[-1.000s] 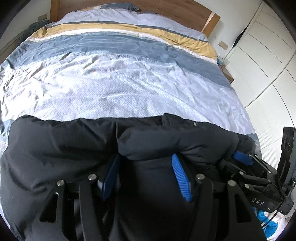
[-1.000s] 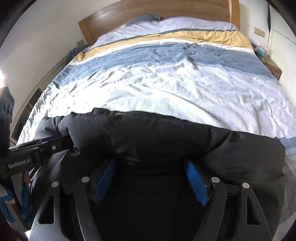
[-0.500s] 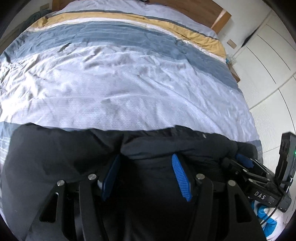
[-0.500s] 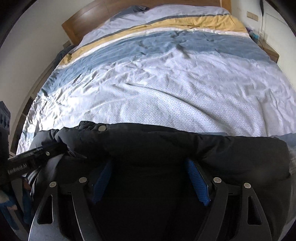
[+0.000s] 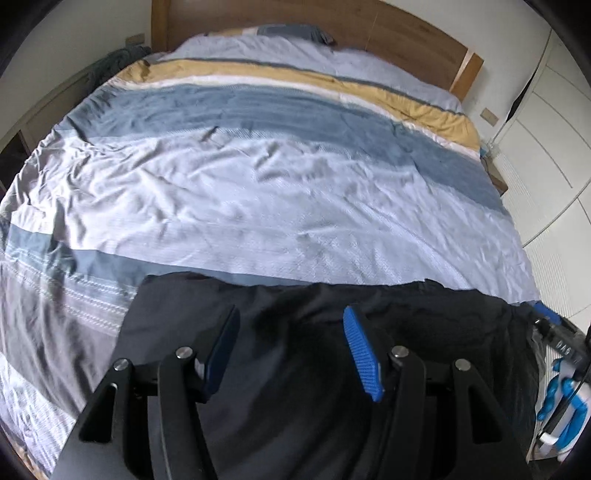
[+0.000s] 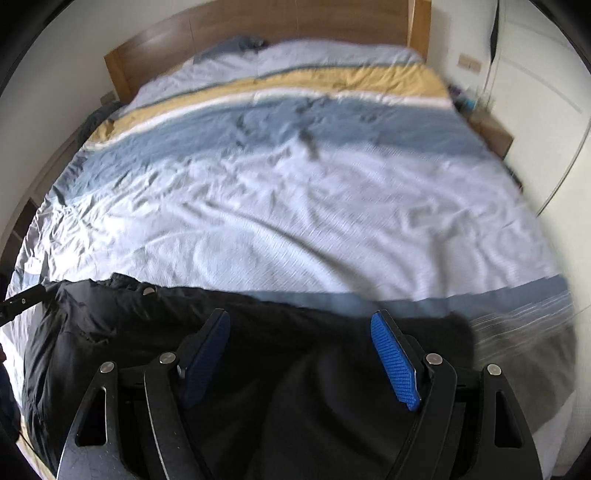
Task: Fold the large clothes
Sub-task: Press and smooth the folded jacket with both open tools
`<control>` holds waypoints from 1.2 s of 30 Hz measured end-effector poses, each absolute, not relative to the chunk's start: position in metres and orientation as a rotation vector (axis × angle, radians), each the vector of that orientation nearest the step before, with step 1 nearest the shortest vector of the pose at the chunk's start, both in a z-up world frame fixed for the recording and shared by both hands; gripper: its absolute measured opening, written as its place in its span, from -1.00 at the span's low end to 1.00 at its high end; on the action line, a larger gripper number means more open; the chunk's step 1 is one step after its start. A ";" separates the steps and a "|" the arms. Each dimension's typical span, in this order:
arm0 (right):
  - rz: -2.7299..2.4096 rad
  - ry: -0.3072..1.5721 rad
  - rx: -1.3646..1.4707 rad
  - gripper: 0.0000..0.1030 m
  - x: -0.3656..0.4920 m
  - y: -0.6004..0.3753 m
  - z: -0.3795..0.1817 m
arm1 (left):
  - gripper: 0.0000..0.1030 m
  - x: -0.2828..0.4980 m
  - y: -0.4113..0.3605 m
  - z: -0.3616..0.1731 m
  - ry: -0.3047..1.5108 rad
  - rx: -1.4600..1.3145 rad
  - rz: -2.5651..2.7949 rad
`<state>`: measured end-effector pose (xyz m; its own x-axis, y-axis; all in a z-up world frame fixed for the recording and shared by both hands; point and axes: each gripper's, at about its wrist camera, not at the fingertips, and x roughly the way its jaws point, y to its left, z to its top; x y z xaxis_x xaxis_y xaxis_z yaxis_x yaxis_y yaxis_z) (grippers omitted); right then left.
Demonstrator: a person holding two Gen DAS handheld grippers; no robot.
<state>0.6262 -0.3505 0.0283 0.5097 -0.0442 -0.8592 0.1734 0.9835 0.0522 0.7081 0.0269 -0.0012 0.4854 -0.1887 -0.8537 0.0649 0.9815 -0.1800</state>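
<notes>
A large black padded jacket (image 5: 369,325) lies flat across the near end of the bed, and it also shows in the right wrist view (image 6: 110,332). My left gripper (image 5: 291,325) is open above the jacket, with nothing between its blue pads. My right gripper (image 6: 299,328) is open too and hovers over the jacket's right part. The right gripper's tip (image 5: 550,321) shows at the right edge of the left wrist view. The left gripper's black tip (image 6: 22,301) shows at the left edge of the right wrist view.
The bed is covered by a striped quilt (image 5: 277,177) in white, blue and yellow. A wooden headboard (image 5: 369,26) is at the far end. White wardrobe doors (image 5: 546,129) stand to the right, with a small nightstand (image 6: 491,136) beside the bed.
Both grippers have let go of the jacket's folded edge and pulled back and up. The jacket now lies flatter on the bed.
</notes>
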 end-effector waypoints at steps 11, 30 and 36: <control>-0.013 0.996 0.096 0.52 0.550 -0.313 0.025 | 0.10 0.636 0.022 -0.016 1.031 -0.088 -0.221; -0.136 1.064 0.065 0.56 0.555 -0.341 -0.012 | 0.12 0.627 0.026 -0.047 1.016 -0.075 -0.176; -0.074 1.029 0.026 0.56 0.537 -0.324 0.010 | 0.12 0.613 0.033 -0.037 1.011 -0.074 -0.151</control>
<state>0.5370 -0.3240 0.0095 0.5131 -0.0496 -0.8569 0.0740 0.9972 -0.0134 0.6133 0.0335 -0.0372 0.5216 -0.1603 -0.8380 0.0921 0.9870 -0.1315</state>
